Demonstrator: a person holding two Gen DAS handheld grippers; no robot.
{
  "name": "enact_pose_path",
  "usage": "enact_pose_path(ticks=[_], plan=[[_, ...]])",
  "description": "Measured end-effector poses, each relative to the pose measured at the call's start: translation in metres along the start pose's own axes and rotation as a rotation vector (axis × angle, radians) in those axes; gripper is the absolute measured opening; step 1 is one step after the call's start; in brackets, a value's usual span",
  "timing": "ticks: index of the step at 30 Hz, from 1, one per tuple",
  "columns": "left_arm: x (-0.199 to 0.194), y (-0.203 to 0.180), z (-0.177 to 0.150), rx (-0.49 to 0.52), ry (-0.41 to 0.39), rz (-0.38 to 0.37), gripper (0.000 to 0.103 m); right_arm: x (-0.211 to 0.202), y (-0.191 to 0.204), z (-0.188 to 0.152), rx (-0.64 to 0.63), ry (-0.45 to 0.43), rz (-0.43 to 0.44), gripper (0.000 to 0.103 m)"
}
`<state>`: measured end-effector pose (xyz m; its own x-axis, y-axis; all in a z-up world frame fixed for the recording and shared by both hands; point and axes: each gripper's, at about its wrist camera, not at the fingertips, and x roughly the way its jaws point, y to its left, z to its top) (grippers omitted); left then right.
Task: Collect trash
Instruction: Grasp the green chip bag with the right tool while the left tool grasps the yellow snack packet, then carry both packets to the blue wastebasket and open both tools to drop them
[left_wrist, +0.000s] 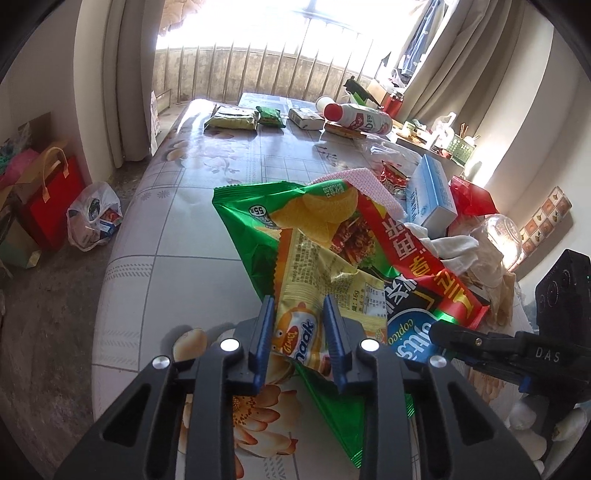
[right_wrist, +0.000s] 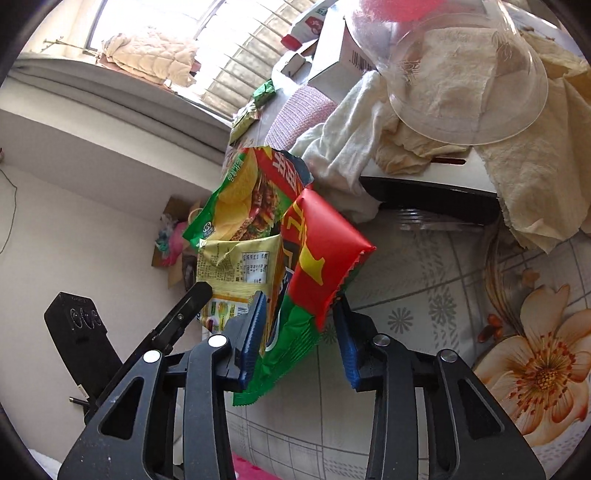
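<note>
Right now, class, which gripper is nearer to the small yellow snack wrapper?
Left. The left gripper has its jaws on either side of the small yellow snack wrapper; the right gripper sits beside it, around the big green-and-red chip bag.

Both wrist views look down along their tongs, close over the table (left_wrist: 177, 236), sharing the green chip bag (left_wrist: 251, 221).

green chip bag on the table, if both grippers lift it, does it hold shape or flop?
Likely floppy: the green chip bag is thin creased foil, already folded and sagging in the right wrist view. Probably very light, since it looks flat and empty. The glossy film may slip through the blue pads, and the yellow snack wrapper lying on it could slide off.
</note>
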<state>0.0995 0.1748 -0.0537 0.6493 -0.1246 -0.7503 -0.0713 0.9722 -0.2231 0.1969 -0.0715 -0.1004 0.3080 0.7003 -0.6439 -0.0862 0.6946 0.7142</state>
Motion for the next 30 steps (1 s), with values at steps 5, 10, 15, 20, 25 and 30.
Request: enact_pose_path(ticks=[5,10,15,20,25,30], plan=[[-0.021,0.001,-0.001,0.003,-0.037,-0.011,0.013,-0.01,0.026,-0.006,-0.124,-0.049,-0.028,0.014],[-0.058,0.001,-0.002,-0.024,-0.093,-0.067,0.009,-0.034,0.057,-0.019,-0.293,-0.149,-0.073,0.009],[-0.107,-0.019,0.005,0.0,-0.187,-0.152,0.008,-0.082,0.073,-0.029,-0.377,-0.256,-0.051,0.008],[-0.15,-0.069,0.025,0.101,-0.286,-0.3,0.008,-0.15,0.067,-0.037,-0.4,-0.418,-0.048,0.008],[-0.153,-0.153,0.048,0.244,-0.302,-0.455,0.008,-0.227,0.024,-0.039,-0.296,-0.614,-0.126,0.008],[-0.112,-0.275,0.063,0.416,-0.175,-0.597,0.008,-0.301,-0.058,-0.044,-0.077,-0.803,-0.268,0.008]])
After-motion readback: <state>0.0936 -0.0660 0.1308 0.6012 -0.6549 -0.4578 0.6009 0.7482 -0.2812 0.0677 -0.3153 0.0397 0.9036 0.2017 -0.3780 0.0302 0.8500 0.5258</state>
